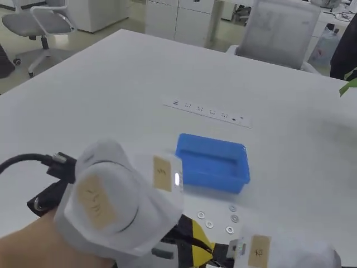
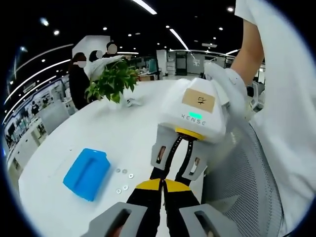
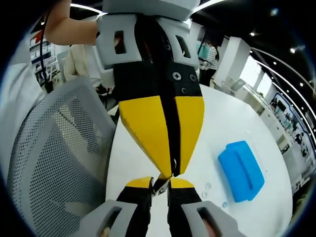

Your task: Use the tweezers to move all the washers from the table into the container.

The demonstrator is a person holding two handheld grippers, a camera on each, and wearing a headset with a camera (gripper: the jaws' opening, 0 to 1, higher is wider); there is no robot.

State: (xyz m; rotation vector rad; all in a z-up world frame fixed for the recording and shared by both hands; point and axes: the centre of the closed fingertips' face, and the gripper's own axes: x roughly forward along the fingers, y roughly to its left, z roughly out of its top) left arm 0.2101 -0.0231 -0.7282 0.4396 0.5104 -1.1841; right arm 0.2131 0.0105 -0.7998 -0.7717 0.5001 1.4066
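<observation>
left gripper (image 2: pixel 161 184) jaws pressed together, tip to tip with right gripper (image 3: pixel 162 185), its jaws narrow, cannot tell if gripping anything, small flat metal washers (image 1: pixel 217 219) loose on white counter (image 1: pixel 111 84) near blue rectangular plastic container (image 1: pixel 213 162), white power strip (image 1: pixel 206 111) beyond

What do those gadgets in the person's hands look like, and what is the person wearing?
Each gripper has a white housing with a tan label. The right gripper carries grey lettering and a green light. Both have grey jaw mounts and black jaws with yellow tips; the left gripper shows screws, and a black cable trails from it. The person wears a white short-sleeved top.
</observation>
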